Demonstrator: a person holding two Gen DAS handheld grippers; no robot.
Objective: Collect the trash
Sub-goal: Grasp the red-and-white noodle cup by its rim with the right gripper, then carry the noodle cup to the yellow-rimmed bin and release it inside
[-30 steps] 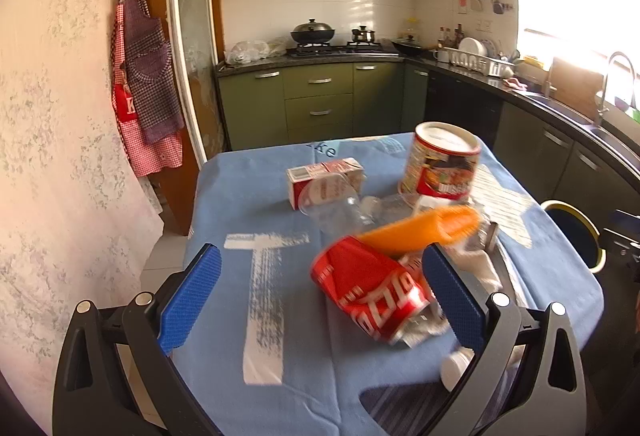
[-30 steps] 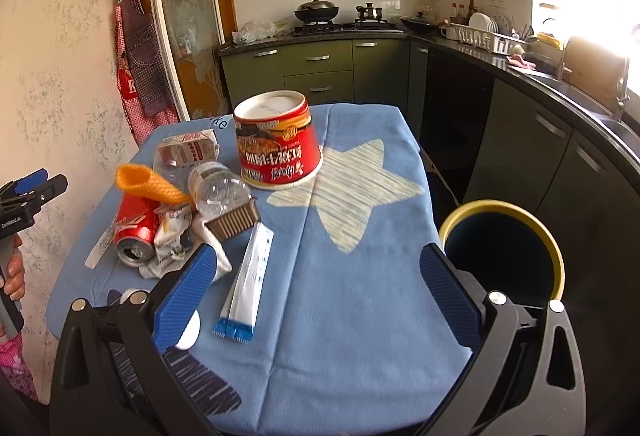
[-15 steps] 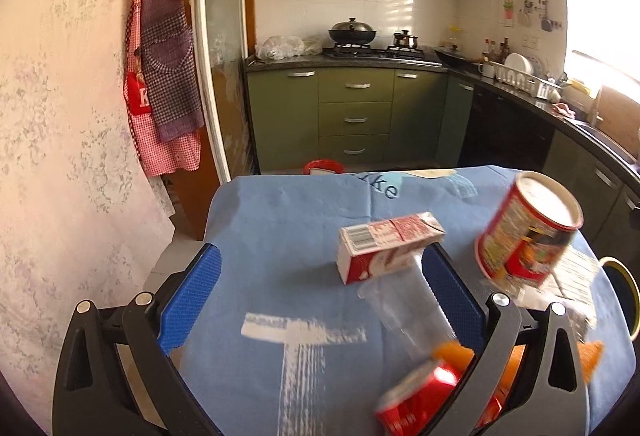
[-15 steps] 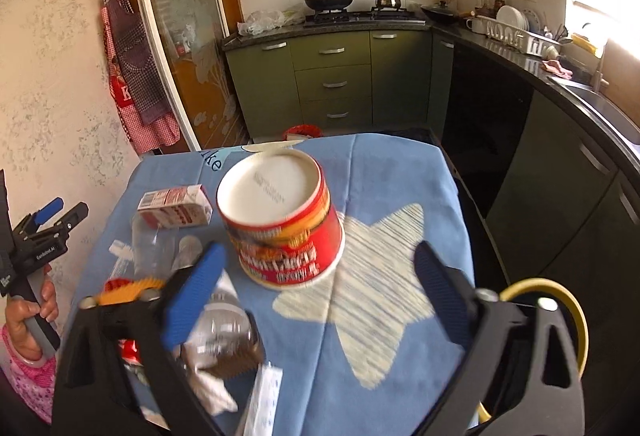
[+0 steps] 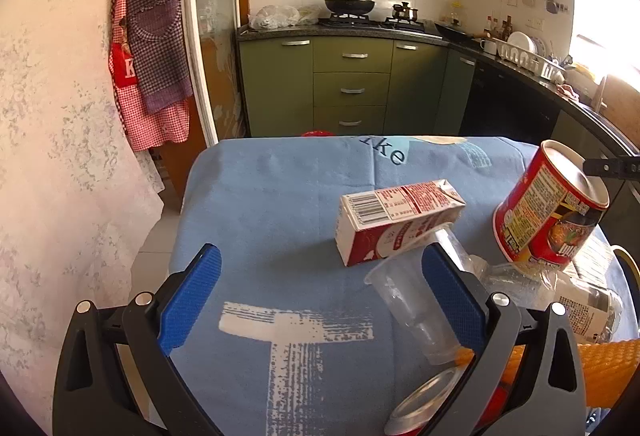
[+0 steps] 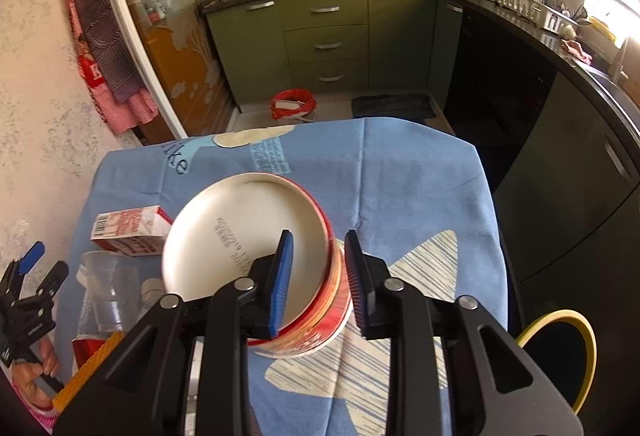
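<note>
A red instant-noodle tub [image 6: 256, 248] stands upside down on the blue tablecloth [image 6: 400, 171], tilted. My right gripper [image 6: 318, 272] is shut on its rim, one finger over the white base and one outside the wall. The tub also shows at the right of the left wrist view [image 5: 548, 207]. My left gripper [image 5: 320, 296] is open and empty above the cloth; a clear plastic cup [image 5: 412, 304] lies by its right finger. A red and white milk carton [image 5: 396, 220] lies ahead. A crushed red can [image 5: 424, 404] and an orange foam sleeve [image 5: 600, 368] lie low right.
A yellow-rimmed bin [image 6: 560, 352] stands by the table's right side. A plastic bottle [image 5: 584, 304] and wrappers lie beside the tub. Green cabinets [image 5: 352, 87], a stove and a black counter run behind and to the right. A wall and hanging aprons [image 5: 152, 47] are on the left.
My right gripper has moved forward over the noodle tub and closed on its rim, and the tub now tilts. My left gripper has risen and turned left, staying open.
</note>
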